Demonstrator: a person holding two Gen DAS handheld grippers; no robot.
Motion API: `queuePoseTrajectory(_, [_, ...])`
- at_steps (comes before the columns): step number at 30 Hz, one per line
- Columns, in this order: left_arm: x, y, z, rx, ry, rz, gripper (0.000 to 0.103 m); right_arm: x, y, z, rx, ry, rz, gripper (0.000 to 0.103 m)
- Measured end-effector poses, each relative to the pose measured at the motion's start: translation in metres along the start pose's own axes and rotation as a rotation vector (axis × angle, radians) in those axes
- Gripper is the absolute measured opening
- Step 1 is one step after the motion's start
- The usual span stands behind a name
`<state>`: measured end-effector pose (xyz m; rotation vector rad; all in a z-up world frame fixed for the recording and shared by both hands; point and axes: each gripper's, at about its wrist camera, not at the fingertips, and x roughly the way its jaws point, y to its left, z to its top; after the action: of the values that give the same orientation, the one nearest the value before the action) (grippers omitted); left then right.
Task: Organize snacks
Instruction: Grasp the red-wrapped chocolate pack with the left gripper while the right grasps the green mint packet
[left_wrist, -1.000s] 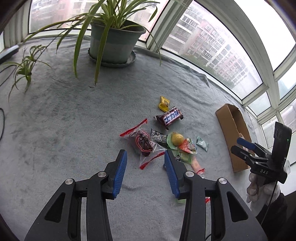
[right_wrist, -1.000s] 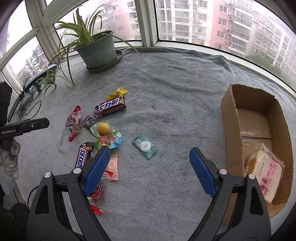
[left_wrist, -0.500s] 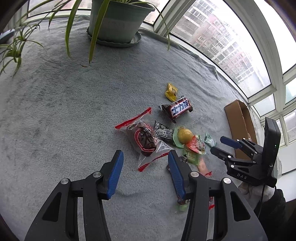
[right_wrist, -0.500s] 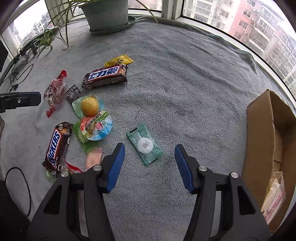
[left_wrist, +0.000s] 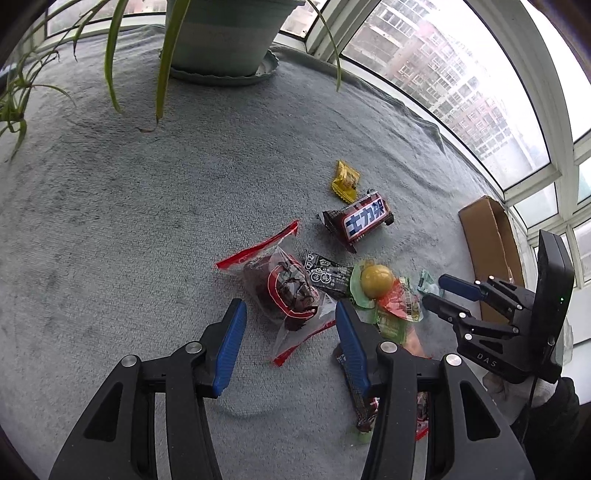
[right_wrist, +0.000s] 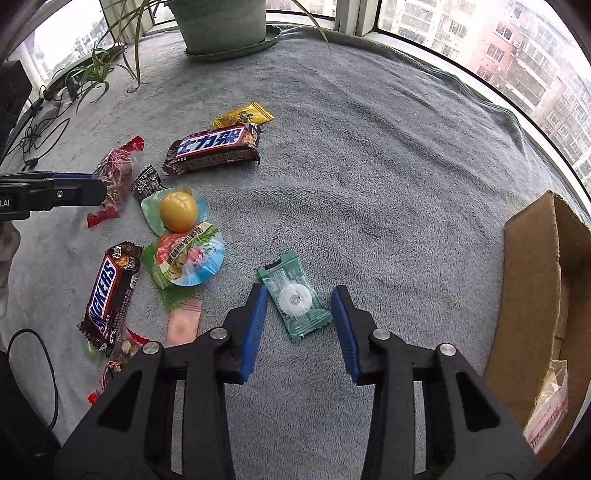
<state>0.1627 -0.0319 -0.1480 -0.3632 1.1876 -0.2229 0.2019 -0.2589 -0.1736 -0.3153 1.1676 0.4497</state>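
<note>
Blue-padded right hand-held gripper (right_wrist: 299, 314), wide before, is closing around the green mint packet (right_wrist: 293, 300), untouched.

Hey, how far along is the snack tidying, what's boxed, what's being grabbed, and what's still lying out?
Done: one pale packet lies in the cardboard box.
In hand: the right tool is closing around the green mint packet, pads not yet on it; the left tool straddles the red-edged bag, open.
Left: both Snickers bars, yellow packet, yellow ball and other wrappers on the blanket.
</note>
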Motion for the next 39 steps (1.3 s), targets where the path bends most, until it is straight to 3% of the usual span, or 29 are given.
queuePoseTrajectory(6, [0.006,-0.008,0.001,0.036,0.000,0.041,0.049,-0.001,0.002,-0.001,-0.001,-0.001,0.005,0.027])
queuePoseTrajectory(14, [0.014,-0.011,0.009,0.029,-0.020,0.074,0.049,-0.002,0.005,-0.002,-0.009,-0.001,-0.006,0.026])
queuePoseTrajectory(24, [0.005,-0.005,0.007,0.040,-0.081,0.092,0.036,-0.005,0.002,-0.004,0.025,-0.017,0.019,0.024])
queuePoseTrajectory(39, [-0.024,-0.003,0.005,0.036,-0.130,0.066,0.035,-0.037,-0.014,-0.009,0.097,-0.090,0.025,0.024])
